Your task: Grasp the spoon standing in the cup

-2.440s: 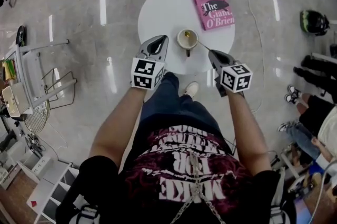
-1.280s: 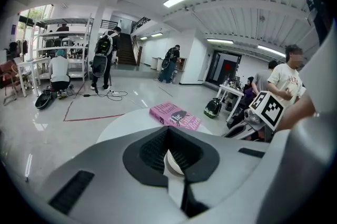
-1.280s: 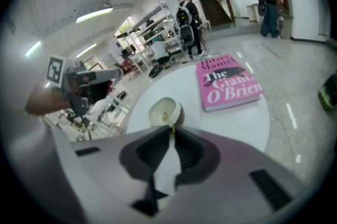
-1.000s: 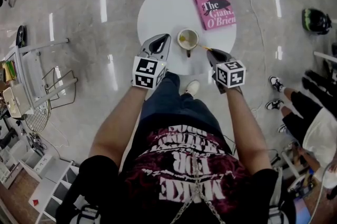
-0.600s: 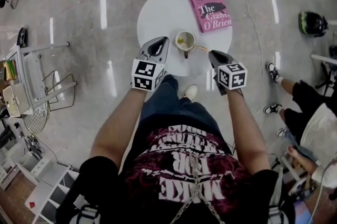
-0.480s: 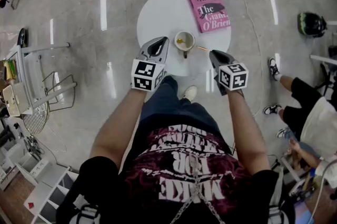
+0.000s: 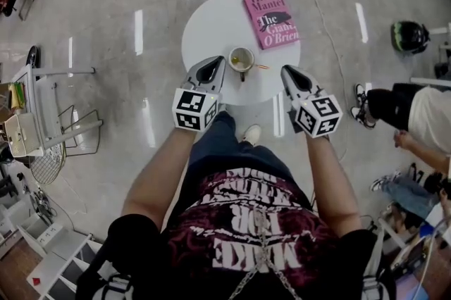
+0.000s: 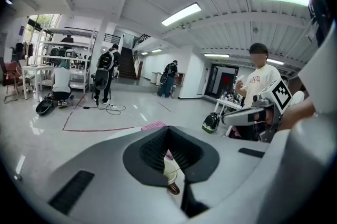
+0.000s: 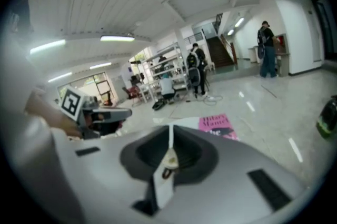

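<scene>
Polished floor lies under your feet. Your left gripper (image 7: 211, 67) and right gripper (image 7: 287, 72) sit at the round white table's (image 7: 211, 31) near edge, both with jaws pressed together on nothing. Just beyond and between them, the spoon (image 7: 258, 67) stands in the cup (image 7: 232, 59), its handle leaning right. Farther off lies a pink book (image 7: 271, 18).

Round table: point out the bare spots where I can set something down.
Free: the table's left half, bordered by the book, the cup and the rim. Crowded: the near edge, with cup, spoon, left gripper and right gripper.
</scene>
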`<action>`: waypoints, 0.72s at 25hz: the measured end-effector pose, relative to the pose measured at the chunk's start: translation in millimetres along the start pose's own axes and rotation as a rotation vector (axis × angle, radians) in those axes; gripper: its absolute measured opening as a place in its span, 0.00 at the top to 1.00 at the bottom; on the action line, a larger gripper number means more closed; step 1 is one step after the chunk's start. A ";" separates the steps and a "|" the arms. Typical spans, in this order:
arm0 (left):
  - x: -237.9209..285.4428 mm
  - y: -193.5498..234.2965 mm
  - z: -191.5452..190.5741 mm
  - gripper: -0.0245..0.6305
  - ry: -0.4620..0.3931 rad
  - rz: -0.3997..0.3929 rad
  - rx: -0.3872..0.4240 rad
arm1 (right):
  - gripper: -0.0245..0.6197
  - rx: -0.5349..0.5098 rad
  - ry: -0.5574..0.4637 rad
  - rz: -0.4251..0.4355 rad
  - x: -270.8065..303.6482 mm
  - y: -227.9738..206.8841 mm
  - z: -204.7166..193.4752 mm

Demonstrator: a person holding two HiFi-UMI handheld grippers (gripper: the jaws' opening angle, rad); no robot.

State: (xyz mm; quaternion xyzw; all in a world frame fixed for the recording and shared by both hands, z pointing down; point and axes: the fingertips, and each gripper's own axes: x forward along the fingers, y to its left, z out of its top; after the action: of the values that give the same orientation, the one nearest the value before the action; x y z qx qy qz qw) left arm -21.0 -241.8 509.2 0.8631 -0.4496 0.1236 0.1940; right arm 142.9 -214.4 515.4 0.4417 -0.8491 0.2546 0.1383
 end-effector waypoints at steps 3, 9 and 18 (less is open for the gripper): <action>-7.2 -8.9 13.1 0.93 -0.033 -0.003 -0.003 | 0.90 -0.030 -0.102 0.021 -18.4 11.8 26.9; -26.7 -32.6 42.7 0.93 -0.111 -0.020 0.007 | 0.90 -0.110 -0.208 0.055 -49.1 33.0 55.6; -57.6 -60.6 74.3 0.93 -0.198 -0.019 0.045 | 0.91 -0.221 -0.321 0.061 -85.6 65.6 87.2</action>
State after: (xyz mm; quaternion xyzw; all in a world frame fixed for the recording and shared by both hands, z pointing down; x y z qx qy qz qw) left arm -0.8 -201.5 406.9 0.8795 -0.4555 0.0458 0.1303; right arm 137.1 -173.0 383.1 0.4330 -0.8959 0.0901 0.0412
